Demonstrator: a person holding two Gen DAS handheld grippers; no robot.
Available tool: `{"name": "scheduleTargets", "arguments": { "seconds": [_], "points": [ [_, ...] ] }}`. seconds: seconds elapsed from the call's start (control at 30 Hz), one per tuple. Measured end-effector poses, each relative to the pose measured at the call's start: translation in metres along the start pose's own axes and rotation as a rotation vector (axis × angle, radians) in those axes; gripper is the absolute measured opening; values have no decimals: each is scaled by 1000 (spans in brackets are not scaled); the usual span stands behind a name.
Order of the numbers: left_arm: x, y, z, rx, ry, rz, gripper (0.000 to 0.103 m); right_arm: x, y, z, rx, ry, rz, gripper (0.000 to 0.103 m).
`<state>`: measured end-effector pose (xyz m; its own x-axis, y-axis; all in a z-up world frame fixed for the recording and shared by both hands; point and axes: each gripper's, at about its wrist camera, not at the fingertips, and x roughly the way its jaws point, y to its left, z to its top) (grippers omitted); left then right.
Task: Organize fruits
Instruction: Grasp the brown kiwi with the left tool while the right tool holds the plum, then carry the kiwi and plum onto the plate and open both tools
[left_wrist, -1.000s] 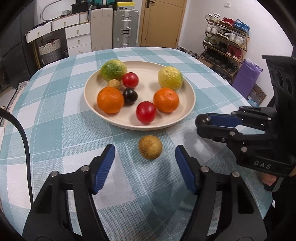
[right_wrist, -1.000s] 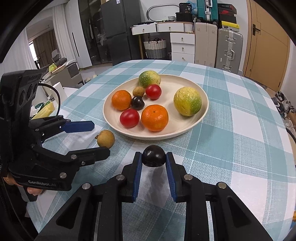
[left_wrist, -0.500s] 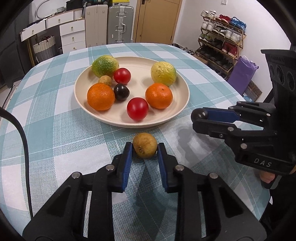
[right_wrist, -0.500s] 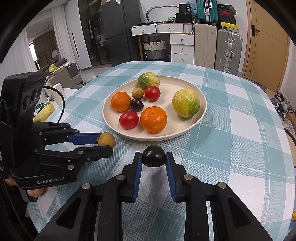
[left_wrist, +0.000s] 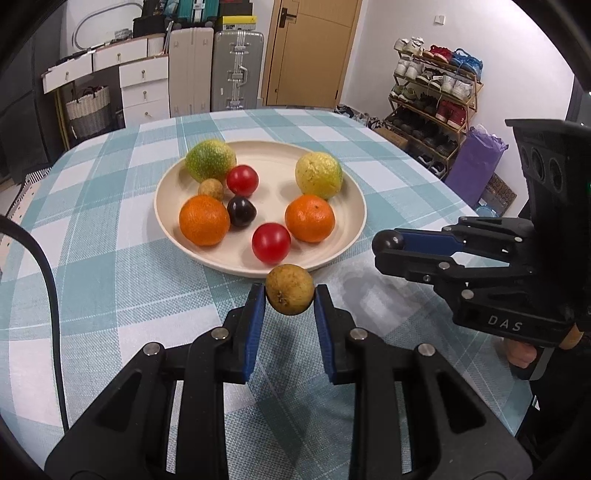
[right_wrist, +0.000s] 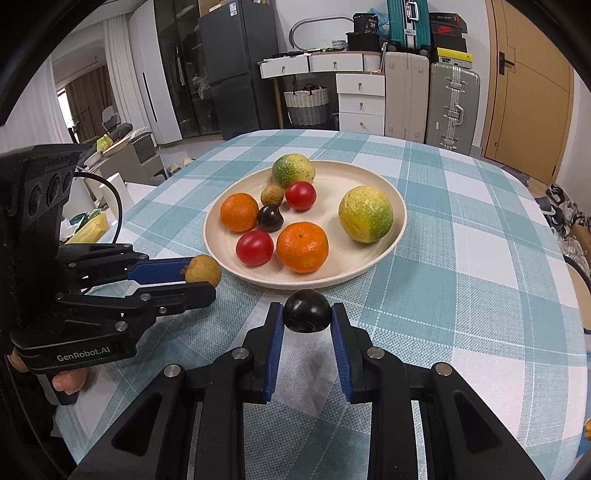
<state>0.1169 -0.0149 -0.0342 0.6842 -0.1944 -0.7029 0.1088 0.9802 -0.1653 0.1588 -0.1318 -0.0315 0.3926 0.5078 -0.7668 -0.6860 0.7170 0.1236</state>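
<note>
We're clamping a rough, round brown fruit (left_wrist: 290, 294) in the left gripper (left_wrist: 290, 301) jaws, and a glossy dark plum (right_wrist: 307, 310) in the right gripper (right_wrist: 307, 319) jaws.

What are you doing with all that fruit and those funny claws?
A person is sorting fruit with a claw in each hand. The left gripper is shut on a small brown fruit, held just in front of the plate. The right gripper is shut on a dark plum, also near the plate's edge. Seven fruits already sit on the plate: oranges, red ones, green-yellow ones and small ones.
</note>
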Motion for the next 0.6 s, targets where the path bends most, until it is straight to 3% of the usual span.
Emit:
{"name": "scheduleTargets", "arguments": {
  "seconds": [0.6],
  "points": [
    [-17,6,27,-5,-99,16,24,-13,-18,14,37,-64,-20,26]
  ]
}}
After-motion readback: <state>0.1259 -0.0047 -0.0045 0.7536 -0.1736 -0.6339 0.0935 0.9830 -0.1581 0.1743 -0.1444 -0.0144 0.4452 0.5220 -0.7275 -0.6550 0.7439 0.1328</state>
